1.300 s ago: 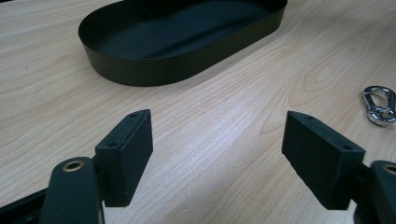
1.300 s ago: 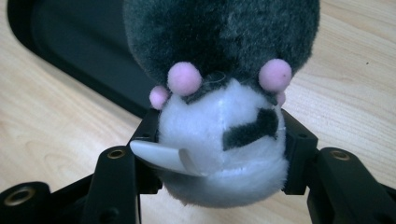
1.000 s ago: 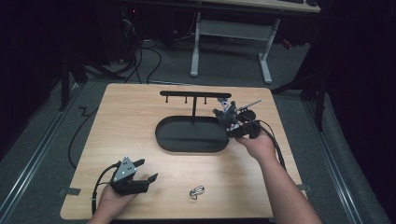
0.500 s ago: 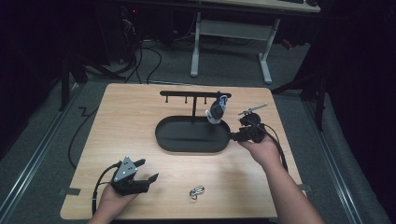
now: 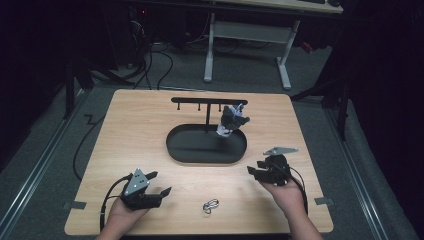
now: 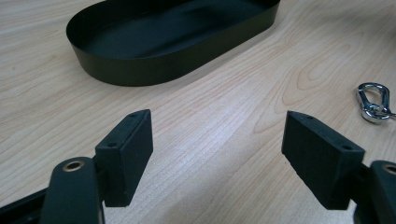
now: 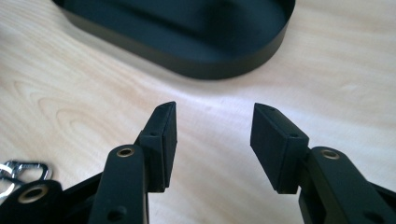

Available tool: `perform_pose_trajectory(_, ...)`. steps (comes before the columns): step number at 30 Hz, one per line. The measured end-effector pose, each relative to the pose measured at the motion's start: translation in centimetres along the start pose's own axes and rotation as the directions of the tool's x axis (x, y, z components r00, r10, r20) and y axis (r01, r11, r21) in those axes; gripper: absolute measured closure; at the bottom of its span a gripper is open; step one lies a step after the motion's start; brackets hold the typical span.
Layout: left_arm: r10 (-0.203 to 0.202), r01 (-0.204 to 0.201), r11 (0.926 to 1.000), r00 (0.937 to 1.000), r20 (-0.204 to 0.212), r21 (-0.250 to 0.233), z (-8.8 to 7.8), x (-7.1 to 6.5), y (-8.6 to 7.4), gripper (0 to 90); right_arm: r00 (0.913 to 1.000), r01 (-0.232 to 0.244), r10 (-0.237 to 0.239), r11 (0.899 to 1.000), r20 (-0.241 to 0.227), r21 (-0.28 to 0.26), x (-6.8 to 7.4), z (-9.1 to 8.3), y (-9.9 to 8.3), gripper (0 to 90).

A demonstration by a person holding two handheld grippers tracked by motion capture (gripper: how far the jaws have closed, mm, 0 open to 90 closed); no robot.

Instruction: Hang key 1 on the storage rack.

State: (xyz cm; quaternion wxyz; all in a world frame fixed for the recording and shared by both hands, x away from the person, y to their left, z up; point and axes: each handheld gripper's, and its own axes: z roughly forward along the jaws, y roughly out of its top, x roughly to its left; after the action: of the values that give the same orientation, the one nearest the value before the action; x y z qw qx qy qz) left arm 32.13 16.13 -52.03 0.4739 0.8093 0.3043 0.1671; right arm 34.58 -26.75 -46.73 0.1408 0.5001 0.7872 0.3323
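- High view: a keychain (image 5: 231,121) hangs from the rack (image 5: 209,100) above the tray (image 5: 175,150); a carabiner (image 5: 210,205) lies between both grippers.
- Left gripper view: left gripper (image 6: 217,158) wide open, empty, carabiner just beside.
- Right gripper view: right gripper (image 7: 213,142), jaws just been closing, half-open, empty; a flat-lying clip could skid away.

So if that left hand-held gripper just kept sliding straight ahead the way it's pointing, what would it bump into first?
Probably the black oval tray: it lies ahead of the open left hand-held gripper, with bare table between. The carabiner sits off to the side.
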Motion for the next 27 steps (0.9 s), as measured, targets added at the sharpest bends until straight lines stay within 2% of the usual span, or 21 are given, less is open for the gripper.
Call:
perform_pose_trajectory(5, 0.003, -0.003, 1.0, 1.0, 0.004, 0.007, 0.1, -0.2, 0.0, 26.1, 0.9993, -0.037, 0.037, 0.998, -0.011, -0.053, 0.7, 0.5, -3.8, 51.6)
perform_pose_trajectory(9, 0.006, -0.006, 1.0, 1.0, 0.007, 0.007, 0.2, -0.3, 0.1, 26.6, 0.9995, -0.02, 0.022, 0.998, 0.021, -0.061, 0.9, 0.8, -5.9, 51.0)
perform_pose_trajectory(12, 0.005, -0.005, 1.0, 1.0, 0.008, 0.003, 0.2, -0.4, 0.1, 26.8, 0.9994, -0.035, 0.034, 0.997, -0.006, -0.07, 1.2, 0.4, -6.9, 50.1)
perform_pose_trajectory(14, 0.008, -0.008, 1.0, 0.9999, 0.007, 0.003, 0.2, -0.4, 0.1, 26.9, 0.9997, -0.017, 0.016, 0.996, -0.017, -0.082, 1.8, 0.1, -6.9, 50.2)
perform_pose_trajectory(16, 0.008, -0.008, 1.0, 1.0, 0.004, 0.005, 0.2, -0.4, 0.1, 26.9, 0.9973, -0.017, 0.011, 0.996, -0.073, -0.092, 2.6, 0.2, -6.8, 50.5)
perform_pose_trajectory(18, 0.009, -0.009, 0.9999, 1.0, 0.003, 0.01, 0.3, -0.3, 0.2, 27.0, 0.9895, 0.003, -0.016, 0.996, -0.144, -0.093, 4.0, 0.6, -6.5, 51.5)
perform_pose_trajectory(20, 0.009, -0.009, 0.9999, 1.0, 0.001, 0.013, 0.4, -0.3, 0.2, 27.0, 0.9829, 0.052, -0.067, 0.995, -0.172, -0.089, 5.8, 1.2, -6.2, 58.4)
perform_pose_trajectory(21, 0.01, -0.01, 0.9998, 1.0, 0.001, 0.015, 0.4, -0.3, 0.1, 27.0, 0.977, 0.076, -0.093, 0.993, -0.192, -0.094, 6.6, 1.5, -6.1, 63.7)
perform_pose_trajectory(23, 0.013, -0.013, 0.9998, 0.9999, 0.0, 0.017, 0.4, -0.3, 0.1, 27.0, 0.9667, 0.1, -0.119, 0.99, -0.226, -0.097, 8.0, 2.0, -5.9, 80.7)
perform_pose_trajectory(24, 0.015, -0.015, 0.9997, 0.9999, 0.001, 0.021, 0.4, -0.3, 0.1, 27.0, 0.9584, 0.122, -0.144, 0.987, -0.246, -0.102, 8.8, 2.4, -5.7, 86.8)
perform_pose_trajectory(25, 0.015, -0.015, 0.9997, 0.9999, 0.002, 0.021, 0.4, -0.3, 0.1, 27.0, 0.9551, 0.142, -0.163, 0.985, -0.248, -0.098, 9.6, 2.7, -5.7, 89.8)
perform_pose_trajectory(27, 0.017, -0.017, 0.9996, 0.9998, 0.003, 0.022, 0.4, -0.3, 0.1, 27.0, 0.9519, 0.177, -0.194, 0.98, -0.238, -0.09, 10.6, 3.2, -5.5, 90.0)
